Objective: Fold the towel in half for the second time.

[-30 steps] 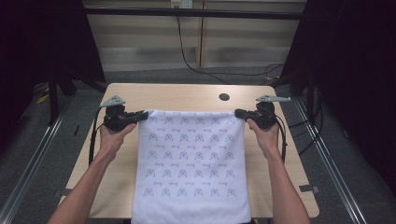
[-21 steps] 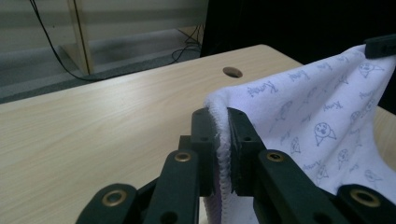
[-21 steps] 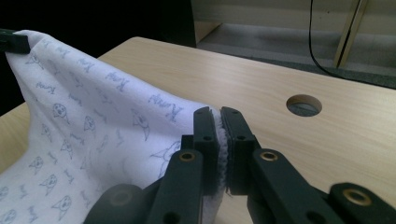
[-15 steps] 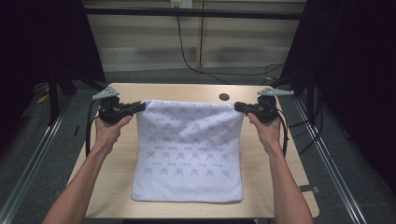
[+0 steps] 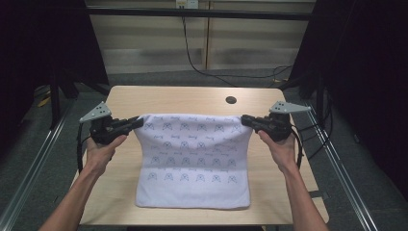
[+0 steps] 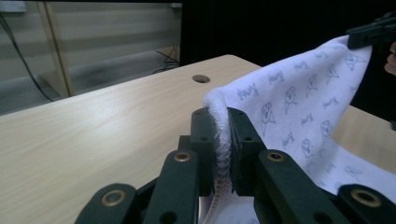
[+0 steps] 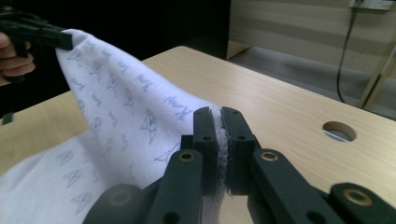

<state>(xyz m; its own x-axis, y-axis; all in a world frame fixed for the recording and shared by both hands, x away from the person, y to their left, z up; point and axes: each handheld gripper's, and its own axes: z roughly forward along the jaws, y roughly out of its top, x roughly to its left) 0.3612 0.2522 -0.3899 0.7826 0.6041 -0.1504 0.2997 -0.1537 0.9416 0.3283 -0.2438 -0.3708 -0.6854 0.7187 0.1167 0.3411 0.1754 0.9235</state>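
You are holding the white printed cloth (image 5: 192, 161) stretched across the middle of the high view, its top edge lifted between your two grippers and its lower part lying on the wooden table (image 5: 178, 98). Your left gripper (image 5: 136, 123), at centre left, is clamping the cloth's upper left corner; in its own view the hem is sitting pinched between the jaws. Your right gripper (image 5: 246, 120), at centre right, is gripping the upper right corner just as tightly.
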